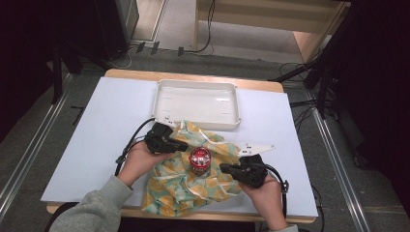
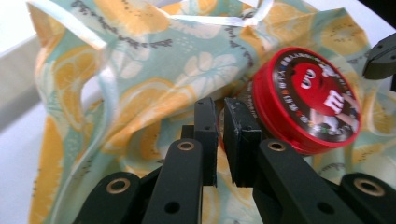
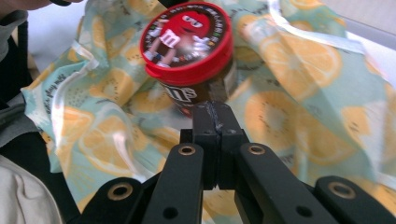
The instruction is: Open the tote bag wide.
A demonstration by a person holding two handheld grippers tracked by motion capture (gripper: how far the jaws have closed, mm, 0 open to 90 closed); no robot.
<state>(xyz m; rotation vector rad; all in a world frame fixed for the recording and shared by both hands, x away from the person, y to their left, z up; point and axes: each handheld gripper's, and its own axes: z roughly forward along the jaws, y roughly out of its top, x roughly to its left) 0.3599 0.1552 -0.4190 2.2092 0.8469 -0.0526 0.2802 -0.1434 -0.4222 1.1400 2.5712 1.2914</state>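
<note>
Stood on crumpled citrus-print cloth [image 1: 186, 186]: red-lidded M&M's jar [image 1: 199, 160]. Flanked by left gripper [image 2: 221, 123], nearly closed, and right gripper [image 3: 215, 122], pressed together.

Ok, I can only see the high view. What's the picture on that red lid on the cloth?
Observer: The red lid has a red cartoon candy character with big eyes on it.
Operator: Is the right tool open?
Observer: No. The right tool has its jaws pressed together, with the tips close to the brown side of the jar.
Operator: And what are the yellow blobs on the cloth?
Observer: They're orange slices, printed on the pale green cloth.
</note>
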